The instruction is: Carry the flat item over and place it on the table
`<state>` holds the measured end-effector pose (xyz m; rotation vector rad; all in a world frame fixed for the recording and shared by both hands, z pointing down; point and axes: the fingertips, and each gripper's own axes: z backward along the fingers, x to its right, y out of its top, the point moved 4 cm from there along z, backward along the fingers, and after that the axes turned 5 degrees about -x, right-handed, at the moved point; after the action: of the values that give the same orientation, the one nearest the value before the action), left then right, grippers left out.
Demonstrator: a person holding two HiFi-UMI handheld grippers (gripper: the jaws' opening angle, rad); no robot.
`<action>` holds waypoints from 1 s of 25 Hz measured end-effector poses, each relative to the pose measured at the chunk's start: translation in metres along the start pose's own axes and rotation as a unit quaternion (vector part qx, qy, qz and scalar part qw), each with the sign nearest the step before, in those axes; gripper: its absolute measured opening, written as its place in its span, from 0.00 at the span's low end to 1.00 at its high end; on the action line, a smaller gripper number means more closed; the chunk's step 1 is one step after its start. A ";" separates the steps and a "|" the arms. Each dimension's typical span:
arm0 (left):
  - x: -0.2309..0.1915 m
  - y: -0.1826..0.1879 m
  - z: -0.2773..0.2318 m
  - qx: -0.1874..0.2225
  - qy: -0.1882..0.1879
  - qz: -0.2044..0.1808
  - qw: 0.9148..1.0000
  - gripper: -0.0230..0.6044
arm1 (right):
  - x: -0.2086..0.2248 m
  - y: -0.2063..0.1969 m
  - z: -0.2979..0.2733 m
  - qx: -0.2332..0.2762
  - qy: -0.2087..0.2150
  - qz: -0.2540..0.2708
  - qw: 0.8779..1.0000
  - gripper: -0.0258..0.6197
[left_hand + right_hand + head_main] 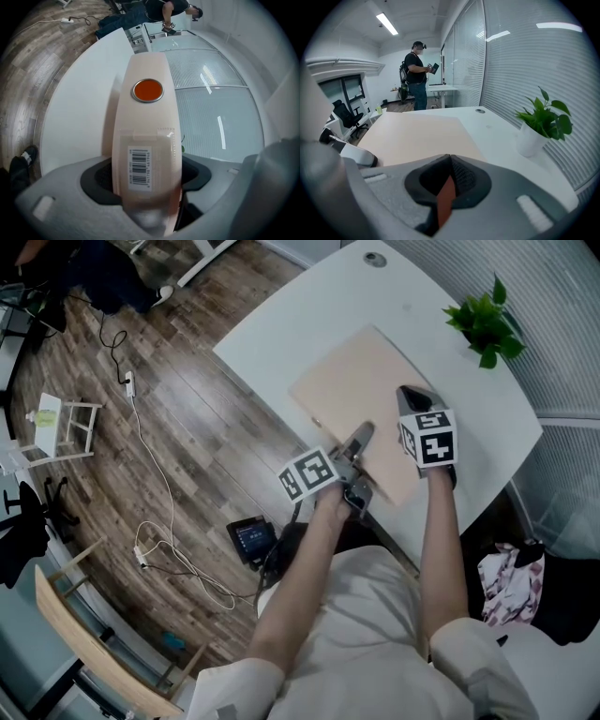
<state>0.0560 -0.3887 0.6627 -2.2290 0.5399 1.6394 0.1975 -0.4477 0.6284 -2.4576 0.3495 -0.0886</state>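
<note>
We held the left gripper [146, 180] with jaws clamped on the board [361, 390], which lay on the table [309, 315]; the right gripper's [448, 176] jaws were together, over the board.

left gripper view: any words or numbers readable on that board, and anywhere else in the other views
No text can be read in full.
Barcode label on the board: bars with tiny print beside them, too blurred to read.
Orange round sticker on the board: blank.
Marker cubes: black-and-white square patterns, no words.
Small screen on the floor: too small to read.
</note>
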 end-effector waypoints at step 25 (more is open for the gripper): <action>-0.014 0.011 0.063 0.013 0.046 -0.034 0.998 0.53 | -0.028 0.006 -0.005 0.018 -0.065 0.036 0.997 0.04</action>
<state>-0.0059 -0.3668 0.6575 -2.2871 0.4990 1.4934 0.1682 -0.4477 0.6292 -2.3975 0.3763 0.0941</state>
